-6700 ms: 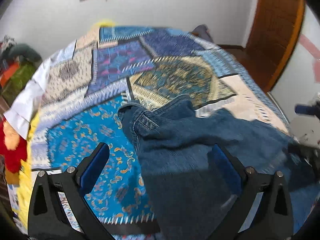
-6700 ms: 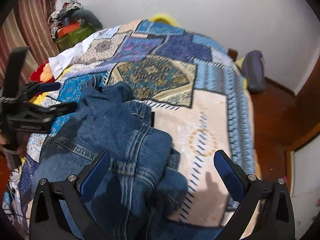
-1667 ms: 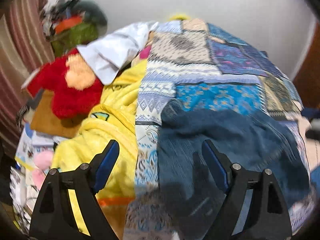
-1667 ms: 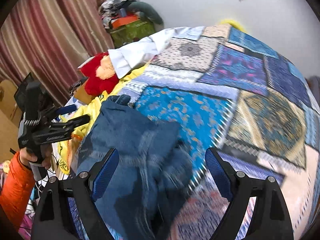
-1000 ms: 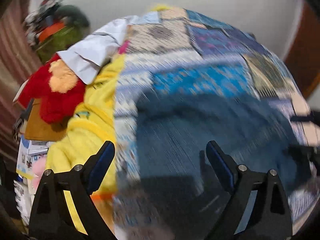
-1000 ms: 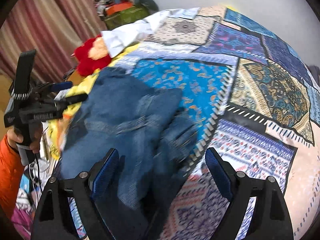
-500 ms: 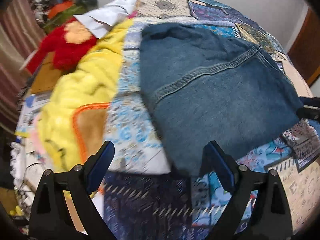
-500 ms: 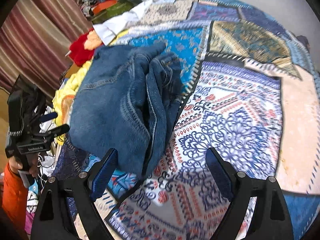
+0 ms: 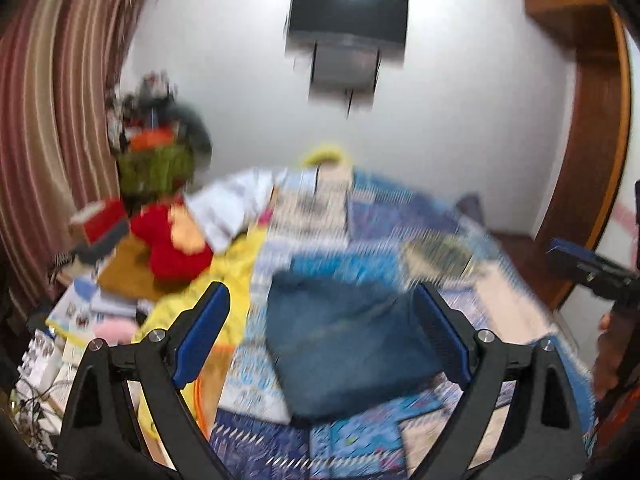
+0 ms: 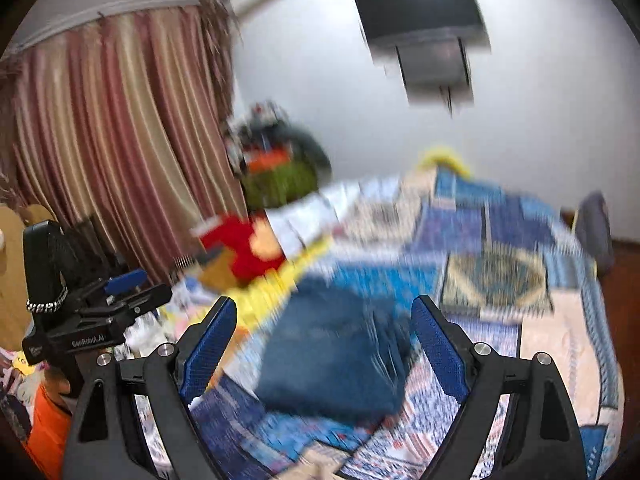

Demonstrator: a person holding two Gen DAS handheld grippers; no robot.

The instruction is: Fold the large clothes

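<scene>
A folded blue denim garment (image 9: 344,336) lies on the patterned bedspread (image 9: 400,224) near the bed's front left part; it also shows in the right wrist view (image 10: 336,356). Both views are motion-blurred. My left gripper (image 9: 320,328) is open and empty, held above and back from the denim. My right gripper (image 10: 324,336) is open and empty, also raised off the bed. The left gripper shows at the left of the right wrist view (image 10: 120,292), and the right gripper at the right edge of the left wrist view (image 9: 588,264).
A yellow blanket (image 9: 236,264), a red plush toy (image 9: 172,240) and a white cloth (image 9: 232,204) lie along the bed's left side. Striped curtains (image 10: 120,152) hang at left. A wall-mounted TV (image 9: 348,12) and a wooden door (image 9: 588,160) are behind.
Both grippers have lifted and pulled back from the bed, so the views now tilt up to the wall and TV. The denim lies folded where it was, released.
</scene>
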